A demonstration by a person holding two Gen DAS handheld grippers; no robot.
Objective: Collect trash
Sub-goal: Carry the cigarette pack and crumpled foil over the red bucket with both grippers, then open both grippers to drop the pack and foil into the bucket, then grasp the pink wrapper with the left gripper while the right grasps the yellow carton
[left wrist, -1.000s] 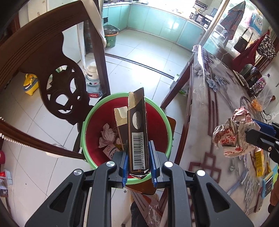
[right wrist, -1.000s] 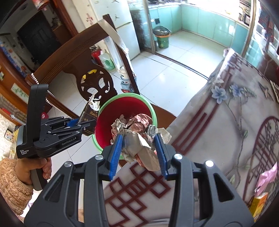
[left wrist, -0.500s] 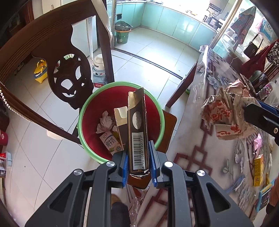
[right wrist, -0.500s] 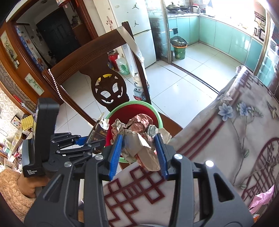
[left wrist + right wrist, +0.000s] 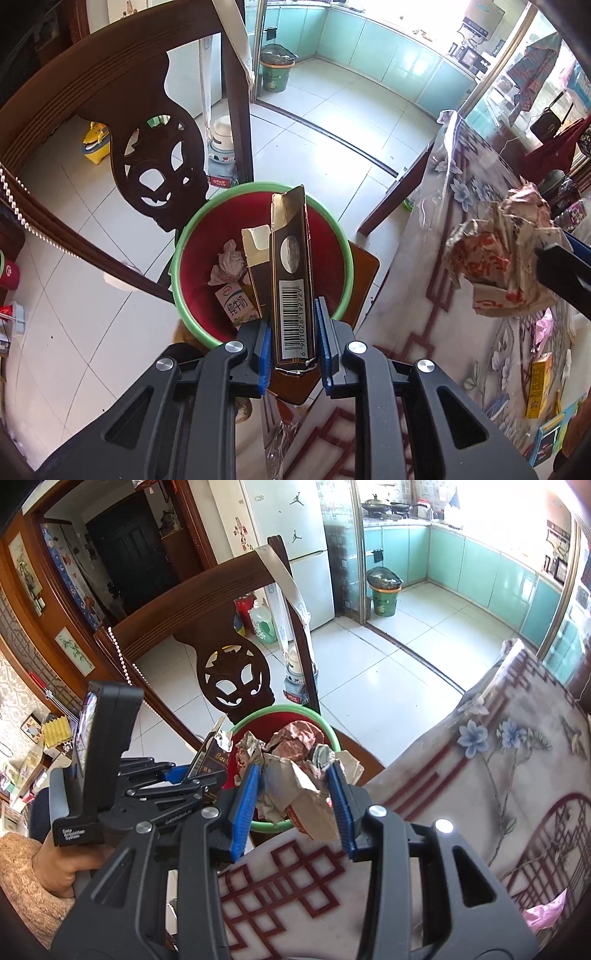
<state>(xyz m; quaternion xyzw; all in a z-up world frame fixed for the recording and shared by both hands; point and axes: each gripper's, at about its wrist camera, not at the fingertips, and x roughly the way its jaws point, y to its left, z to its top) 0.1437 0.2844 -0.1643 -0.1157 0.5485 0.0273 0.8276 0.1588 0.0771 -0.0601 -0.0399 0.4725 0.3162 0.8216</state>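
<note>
My left gripper is shut on a flattened dark carton with a barcode, held upright over a red bin with a green rim that stands on a wooden chair seat. Inside the bin lie a milk carton, a crumpled tissue and another carton flap. My right gripper is shut on a crumpled paper wrapper, held above the table edge just beside the bin. In the left wrist view the same wrapper hangs at the right, over the table. The left gripper body is at the left in the right wrist view.
A carved dark wooden chair back rises behind the bin. The table with a floral and red-lattice cloth fills the right, with small boxes and a pink wrapper on it. White tiled floor leads to a kitchen with a green bin.
Both views have rolled slightly. The right gripper's wrapper has risen in the left wrist view and drifted right. Both grips are unchanged.
</note>
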